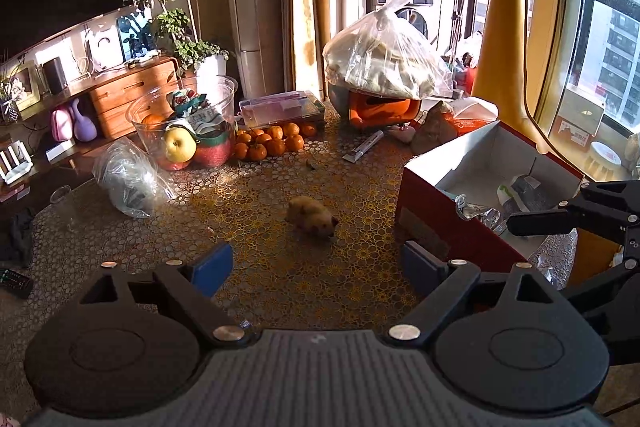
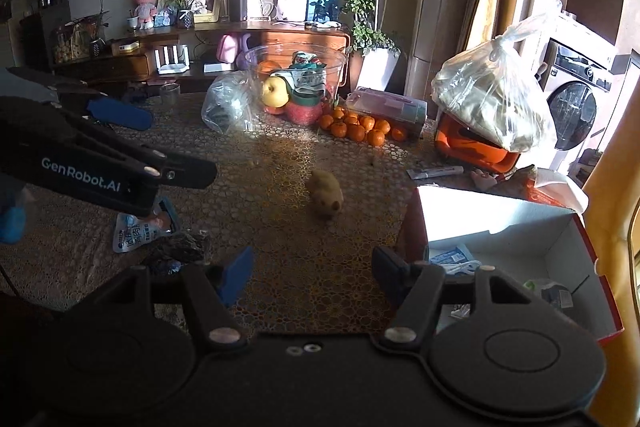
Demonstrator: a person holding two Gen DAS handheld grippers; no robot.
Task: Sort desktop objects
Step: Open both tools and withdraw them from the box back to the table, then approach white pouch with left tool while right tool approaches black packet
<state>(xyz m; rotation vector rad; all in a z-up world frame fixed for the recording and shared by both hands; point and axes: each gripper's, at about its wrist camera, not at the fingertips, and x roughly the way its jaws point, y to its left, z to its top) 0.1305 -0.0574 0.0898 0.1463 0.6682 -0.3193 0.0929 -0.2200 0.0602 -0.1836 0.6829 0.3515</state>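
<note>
A small tan plush toy [image 1: 312, 215] lies mid-table, ahead of both grippers; it also shows in the right wrist view [image 2: 326, 195]. My left gripper [image 1: 316, 267] is open and empty above the patterned tablecloth. My right gripper [image 2: 312, 277] is open and empty, near the left wall of a red box [image 2: 600, 259] with a white inside that holds several packets. The box [image 1: 432, 211] stands right of the left gripper. A white and blue snack pouch [image 2: 136, 231] and a dark wrapper [image 2: 180, 247] lie under the left gripper's body in the right wrist view.
At the back stand a clear bowl of fruit [image 1: 188, 123], a pile of tangerines [image 1: 268, 143], a clear plastic case [image 1: 280, 107], an orange container under a filled plastic bag [image 1: 380, 67], a white tube [image 1: 362, 147] and a crumpled clear bag [image 1: 128, 179].
</note>
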